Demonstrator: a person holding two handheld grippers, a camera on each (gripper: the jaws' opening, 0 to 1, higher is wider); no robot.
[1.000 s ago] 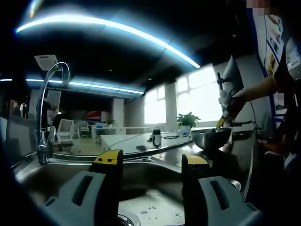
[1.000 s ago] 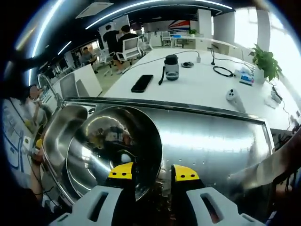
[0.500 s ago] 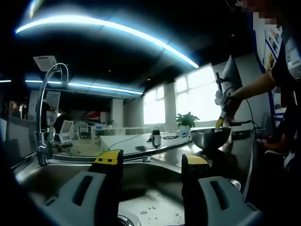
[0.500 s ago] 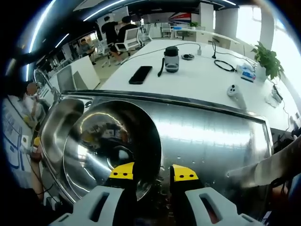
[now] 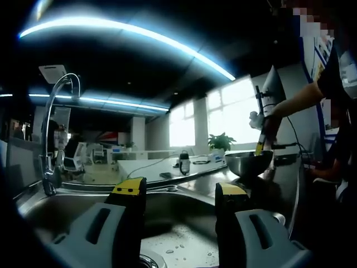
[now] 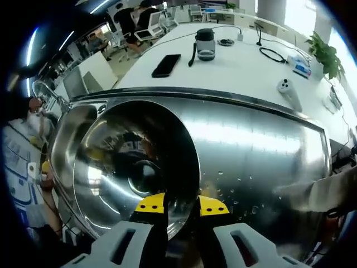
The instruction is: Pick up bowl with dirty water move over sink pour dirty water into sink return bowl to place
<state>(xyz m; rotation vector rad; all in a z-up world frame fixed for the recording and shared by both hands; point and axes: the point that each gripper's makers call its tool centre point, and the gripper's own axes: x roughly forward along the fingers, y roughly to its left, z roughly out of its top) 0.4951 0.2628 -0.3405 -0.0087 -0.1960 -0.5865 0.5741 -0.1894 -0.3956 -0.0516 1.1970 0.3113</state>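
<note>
Gleaming steel counter, bright office

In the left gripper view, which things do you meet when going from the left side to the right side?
Faucet → left tongs over the sink → bottle on the far table → potted plant → bowl held at its rim by the right tongs.

Left view low over sink, level; right view close above bowl, looking down.

The bowl now seems nearer level above the counter.
</note>
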